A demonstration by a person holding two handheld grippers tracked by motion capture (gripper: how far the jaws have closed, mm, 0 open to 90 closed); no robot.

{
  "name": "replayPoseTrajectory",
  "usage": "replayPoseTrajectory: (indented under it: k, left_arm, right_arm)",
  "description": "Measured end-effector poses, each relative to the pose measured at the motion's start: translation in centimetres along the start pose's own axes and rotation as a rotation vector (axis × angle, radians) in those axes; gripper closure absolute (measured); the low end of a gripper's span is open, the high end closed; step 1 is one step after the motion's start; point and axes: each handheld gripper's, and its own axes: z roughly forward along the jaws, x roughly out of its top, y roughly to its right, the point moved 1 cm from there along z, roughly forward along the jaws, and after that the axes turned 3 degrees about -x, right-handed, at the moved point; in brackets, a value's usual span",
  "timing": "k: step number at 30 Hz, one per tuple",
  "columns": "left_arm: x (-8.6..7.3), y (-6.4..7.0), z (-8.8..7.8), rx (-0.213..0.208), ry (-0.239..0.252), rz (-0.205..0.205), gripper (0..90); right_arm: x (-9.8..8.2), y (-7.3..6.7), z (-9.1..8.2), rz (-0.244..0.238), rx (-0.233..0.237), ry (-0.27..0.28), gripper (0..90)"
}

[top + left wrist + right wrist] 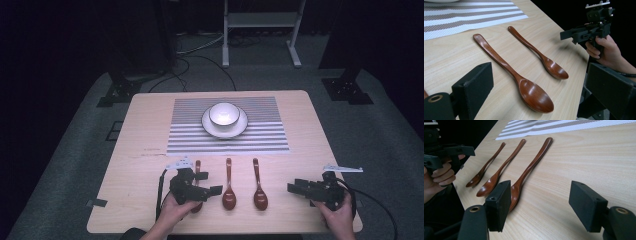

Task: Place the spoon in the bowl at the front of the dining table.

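Observation:
Three brown wooden spoons lie side by side on the table, bowls toward the person: left spoon point(197, 170), middle spoon point(229, 190), right spoon point(259, 190). My left gripper point(209, 183) hovers open over the left spoon's bowl, which it partly hides, jaws pointing right. In the left gripper view the middle spoon point(506, 66) and right spoon point(536, 51) lie ahead of the wide jaws. My right gripper point(295, 186) stands open to the right of the spoons, pointing left at them. Nothing sits between its jaws point(542, 205); the right spoon point(531, 167) lies nearest.
A white bowl point(224, 114) on a white plate point(240, 129) stands on a striped placemat point(270, 137) at the table's far middle. The light wooden table point(145, 130) has edges close to both hands. A white rack point(260, 30) and cables stand on the floor behind.

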Motion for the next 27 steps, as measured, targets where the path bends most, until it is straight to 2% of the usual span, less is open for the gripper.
replayPoseTrajectory:
  k: [15, 27]
  left_arm:
    - [-0.6, 1.4, 1.1, -0.045, -0.044, 0.022, 6.7]
    - [-1.2, 2.5, 2.9, -0.107, -0.124, 0.031, 6.7]
  right_arm:
    - [-0.1, -0.6, -0.1, -0.014, -0.013, 0.003, 33.3]
    - [-0.1, -0.3, -0.1, -0.003, -0.013, 0.006, 33.3]
